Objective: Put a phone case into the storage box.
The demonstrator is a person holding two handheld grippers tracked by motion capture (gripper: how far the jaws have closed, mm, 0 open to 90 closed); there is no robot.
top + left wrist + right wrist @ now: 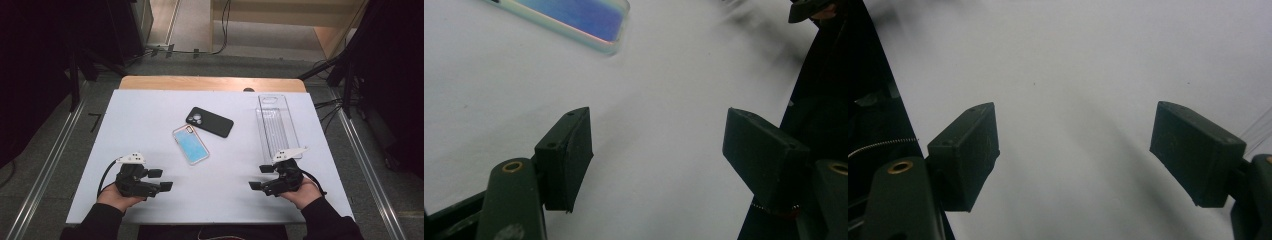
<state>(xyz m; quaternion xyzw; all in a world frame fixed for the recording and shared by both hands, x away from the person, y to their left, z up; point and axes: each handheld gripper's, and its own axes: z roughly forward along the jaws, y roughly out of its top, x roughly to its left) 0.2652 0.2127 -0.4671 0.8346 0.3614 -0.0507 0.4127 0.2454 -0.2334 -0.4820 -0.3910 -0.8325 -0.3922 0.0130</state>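
A phone in a clear, iridescent blue case [190,145] lies face down at the middle of the white table [150,120]. Just behind it lies a black phone case [209,121], camera holes up. A long clear plastic tray [276,125] rests at the right. My left gripper [161,180] sits low at the front left, open and empty, pointing right. In the left gripper view [656,150] the blue phone [574,17] lies at the top edge. My right gripper [261,177] rests at the front right, open and empty, pointing left; its jaws [1073,155] frame bare table.
The table's wooden far edge [210,83] borders grey floor with cables. Dark stands [75,75] flank both sides. In the left gripper view the other hand [819,10] appears at the top right corner.
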